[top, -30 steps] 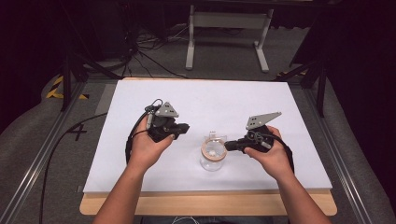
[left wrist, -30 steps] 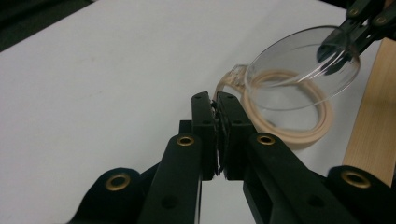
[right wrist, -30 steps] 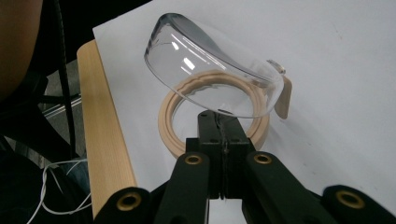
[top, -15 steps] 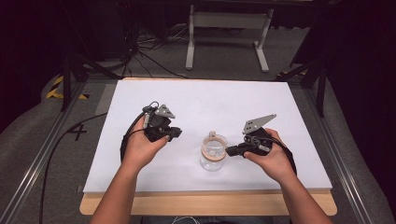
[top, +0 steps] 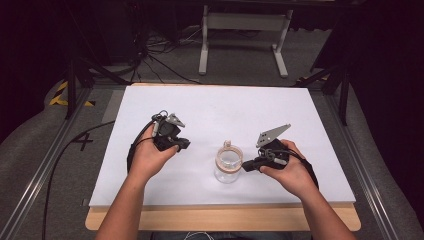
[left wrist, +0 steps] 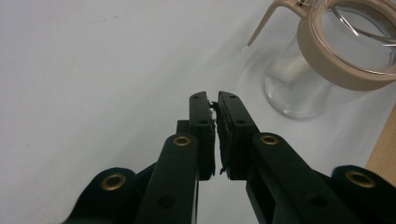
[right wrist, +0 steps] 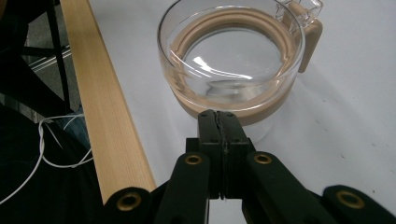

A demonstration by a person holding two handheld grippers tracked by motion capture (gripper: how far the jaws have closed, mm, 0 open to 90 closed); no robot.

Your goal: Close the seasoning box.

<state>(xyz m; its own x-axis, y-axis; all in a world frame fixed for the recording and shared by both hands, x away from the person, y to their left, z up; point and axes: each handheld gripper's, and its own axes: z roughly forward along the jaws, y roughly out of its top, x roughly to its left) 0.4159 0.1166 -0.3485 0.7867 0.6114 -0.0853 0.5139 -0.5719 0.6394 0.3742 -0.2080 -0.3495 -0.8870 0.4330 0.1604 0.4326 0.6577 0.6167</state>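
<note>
A clear glass jar (top: 228,163) with a beige collar and a small latch stands on the white table top (top: 225,110), near its front. My right gripper (top: 245,166) is shut, its tips right at the jar's right side. In the right gripper view the closed jaws (right wrist: 218,116) end against the beige band of the jar (right wrist: 275,109); whether they touch it I cannot tell. My left gripper (top: 184,145) is shut and hovers apart from the jar, to its left. The left gripper view has its tips (left wrist: 214,100) empty, with the jar (left wrist: 299,93) off to the upper right.
The table's wooden front edge (top: 225,217) runs just below the hands and also appears in the right gripper view (right wrist: 107,116). A black cable (top: 135,147) loops from the left gripper. A metal stand (top: 242,30) and cables lie on the floor beyond the table.
My left gripper has drawn back to the left, away from the jar. The right gripper and the jar have barely moved.
</note>
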